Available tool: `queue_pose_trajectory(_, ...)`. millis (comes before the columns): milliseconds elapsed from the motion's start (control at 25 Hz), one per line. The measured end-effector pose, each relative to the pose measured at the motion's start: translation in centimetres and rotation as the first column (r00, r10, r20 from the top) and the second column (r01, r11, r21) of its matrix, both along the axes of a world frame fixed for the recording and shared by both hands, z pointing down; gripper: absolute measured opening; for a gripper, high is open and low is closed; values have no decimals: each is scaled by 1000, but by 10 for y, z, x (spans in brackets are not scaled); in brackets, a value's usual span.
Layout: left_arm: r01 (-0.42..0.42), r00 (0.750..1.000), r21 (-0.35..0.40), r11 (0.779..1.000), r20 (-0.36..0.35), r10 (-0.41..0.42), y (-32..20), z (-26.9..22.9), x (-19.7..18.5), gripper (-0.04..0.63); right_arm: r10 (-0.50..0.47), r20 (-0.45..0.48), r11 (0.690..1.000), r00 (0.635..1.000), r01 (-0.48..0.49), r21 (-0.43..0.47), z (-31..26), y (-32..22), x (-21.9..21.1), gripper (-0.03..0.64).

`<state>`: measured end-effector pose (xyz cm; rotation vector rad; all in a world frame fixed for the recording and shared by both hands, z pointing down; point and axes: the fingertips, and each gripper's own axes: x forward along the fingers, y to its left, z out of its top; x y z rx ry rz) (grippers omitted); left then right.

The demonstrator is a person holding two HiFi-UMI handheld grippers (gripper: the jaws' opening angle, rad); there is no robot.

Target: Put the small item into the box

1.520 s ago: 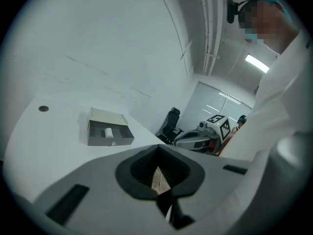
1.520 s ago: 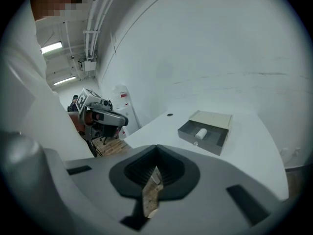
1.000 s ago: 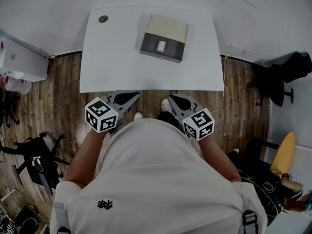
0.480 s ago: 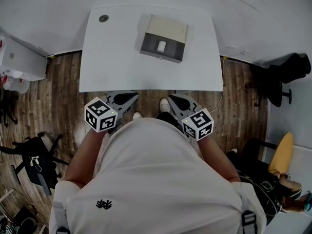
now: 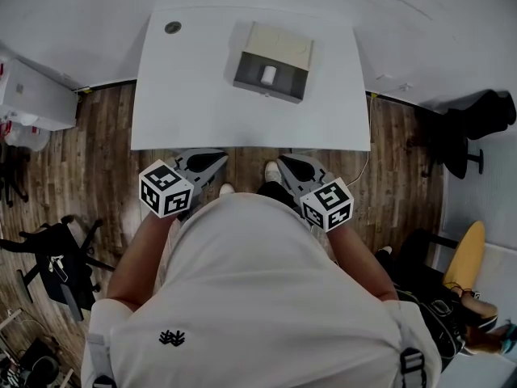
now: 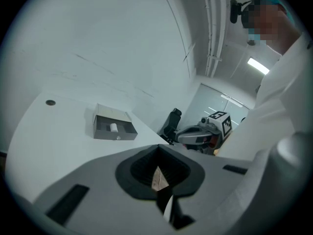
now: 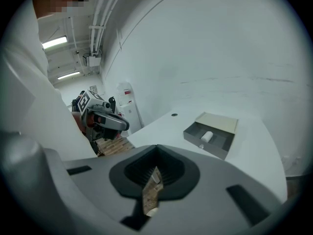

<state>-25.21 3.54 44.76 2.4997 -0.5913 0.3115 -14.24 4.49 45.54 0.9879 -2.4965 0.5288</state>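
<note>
Close against my white shirt (image 5: 258,297) I hold both grippers, elbows bent at my sides and forearms angled forward. My left gripper (image 5: 215,162) and my right gripper (image 5: 287,166) hang over the wooden floor (image 5: 97,136), just short of the near edge of the table (image 5: 186,103). Their tips are aimed at the table and are apart from each other. Only the head view shows the pair from above.

My fingers show only in each gripper's own view. Along the left gripper (image 6: 157,176) my two fingers are pressed together with nothing between them. Along the right gripper (image 7: 154,178) they are likewise closed on nothing. Each of these views also catches the other gripper off to the side by my body, and the ceiling lights (image 7: 56,42), which the head view lacks.

Farther out on the table, the box (image 5: 266,92) sits toward the far edge, its dark tray open in front of a beige cover. The small item (image 5: 268,75), white, lies inside the tray, well apart from both grippers. Beyond it to the left, a small dark round disc (image 5: 172,27) sits near the table's far corner.
</note>
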Motion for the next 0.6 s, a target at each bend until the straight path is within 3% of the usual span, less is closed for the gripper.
queue_pose_trajectory(600, 24, 999, -27, 999, 34, -23, -27, 11, 22, 6, -1, 7, 1000, 1000, 1, -16, 8, -23, 24, 6)
